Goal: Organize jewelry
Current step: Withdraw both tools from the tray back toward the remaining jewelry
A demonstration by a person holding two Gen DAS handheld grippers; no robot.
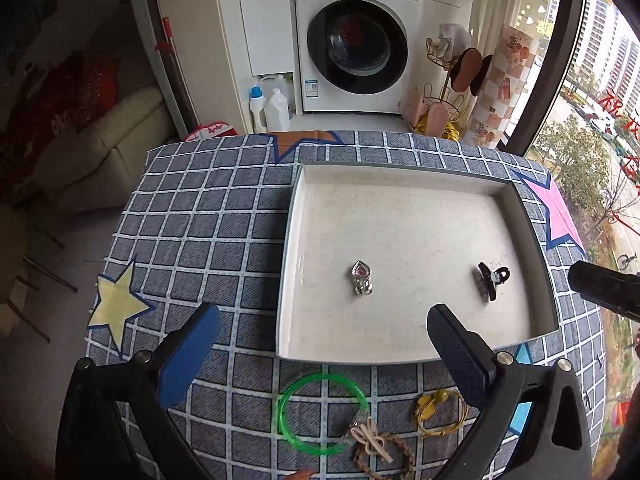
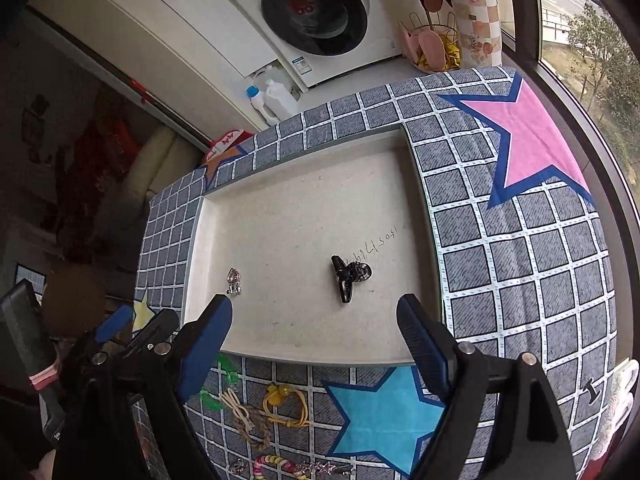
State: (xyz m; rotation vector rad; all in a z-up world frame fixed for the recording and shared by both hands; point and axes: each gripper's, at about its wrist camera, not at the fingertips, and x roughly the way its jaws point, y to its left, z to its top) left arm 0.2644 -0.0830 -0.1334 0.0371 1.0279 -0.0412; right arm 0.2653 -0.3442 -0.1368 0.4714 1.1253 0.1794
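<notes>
Both tools, left (image 1: 324, 328) and right (image 2: 316, 320), hang spread apart and empty above the tray's (image 1: 538, 240) near edge. Ahead lie a silver pendant (image 1: 362, 278) and black clip (image 2: 350, 276); behind, on the worktop (image 1: 208, 236), a green bangle (image 1: 323, 414) and yellow cord (image 2: 286, 404).

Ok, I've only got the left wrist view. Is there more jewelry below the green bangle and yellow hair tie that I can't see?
Observer: Yes, a colourful bead bracelet lies just past the bottom edge of your view.
Operator: Anything beside it?
Observer: A silvery star clip, to its right in the right wrist view.
Operator: And the right gripper?
Observer: The right gripper is over the tray with its jaws open, holding nothing.
</notes>
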